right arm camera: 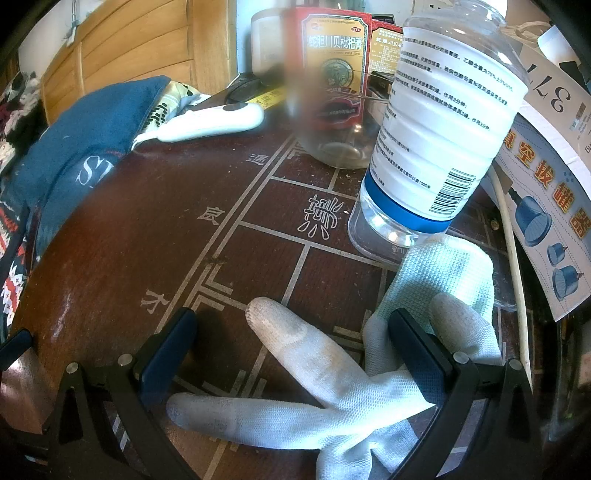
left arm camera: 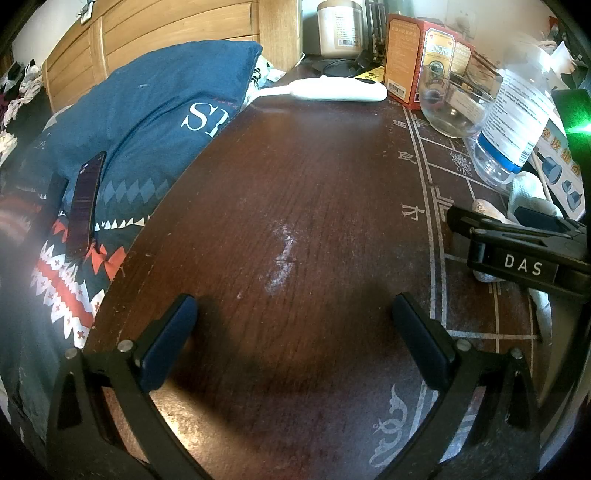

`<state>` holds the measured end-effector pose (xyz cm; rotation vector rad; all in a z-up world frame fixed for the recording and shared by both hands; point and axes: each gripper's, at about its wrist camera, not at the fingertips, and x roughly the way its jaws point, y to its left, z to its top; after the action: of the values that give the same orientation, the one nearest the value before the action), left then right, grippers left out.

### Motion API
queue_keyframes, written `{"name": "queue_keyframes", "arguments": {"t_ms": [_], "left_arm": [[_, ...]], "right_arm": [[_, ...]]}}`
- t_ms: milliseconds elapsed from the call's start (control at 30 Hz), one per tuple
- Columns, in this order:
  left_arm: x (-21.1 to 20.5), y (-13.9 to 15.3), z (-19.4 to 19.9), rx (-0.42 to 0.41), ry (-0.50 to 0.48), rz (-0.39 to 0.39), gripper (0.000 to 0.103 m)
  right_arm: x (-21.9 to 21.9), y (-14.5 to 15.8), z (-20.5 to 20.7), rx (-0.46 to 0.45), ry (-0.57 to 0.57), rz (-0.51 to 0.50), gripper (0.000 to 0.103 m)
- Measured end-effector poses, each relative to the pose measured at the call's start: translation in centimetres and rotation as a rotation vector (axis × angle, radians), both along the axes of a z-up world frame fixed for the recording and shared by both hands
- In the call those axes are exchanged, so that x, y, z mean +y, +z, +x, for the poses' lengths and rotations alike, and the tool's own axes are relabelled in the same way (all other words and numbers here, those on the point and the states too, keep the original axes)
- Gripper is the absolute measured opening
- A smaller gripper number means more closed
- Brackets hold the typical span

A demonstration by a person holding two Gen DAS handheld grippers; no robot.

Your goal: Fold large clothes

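Both grippers, left gripper (left arm camera: 294, 338) and right gripper (right arm camera: 291, 350), gape empty over the table (left arm camera: 295, 203); no garment's axis shows.

1. Dark wooden table (left arm camera: 295, 177) inlaid with pale chessboard lines (right arm camera: 236, 218), sunlit and dusty.
2. Behind the table, a slatted light-wood headboard (left arm camera: 166, 29).
3. Beside the headboard, white wall (left arm camera: 40, 33).
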<state>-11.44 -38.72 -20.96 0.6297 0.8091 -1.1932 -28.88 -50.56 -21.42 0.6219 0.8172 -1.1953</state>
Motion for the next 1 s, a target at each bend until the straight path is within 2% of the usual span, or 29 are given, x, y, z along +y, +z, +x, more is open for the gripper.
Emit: {"name": "queue_keyframes", "arguments": {"t_ms": [667,833,933,1000], "left_arm": [[0.0,0.0,0.0,0.001,-0.004,-0.001,0.103],[-1.1,-0.1,-0.4,0.003,0.014,0.007,0.103],[-0.9,0.0,-0.1,0.023,-0.049,0.015,0.103],[0.3,0.4,0.7,0.081,-0.079,-0.012,0.103]], "right_arm": [[0.0,0.0,0.0,-0.001,0.000,0.000,0.103],[0.0,0.0,0.0,-0.001,0.000,0.000,0.103],[-0.2,-0.1,0.0,0.000,0.005,0.000,0.103],[-0.2,-0.1,0.0,0.002,0.011,-0.001,0.103]]}}
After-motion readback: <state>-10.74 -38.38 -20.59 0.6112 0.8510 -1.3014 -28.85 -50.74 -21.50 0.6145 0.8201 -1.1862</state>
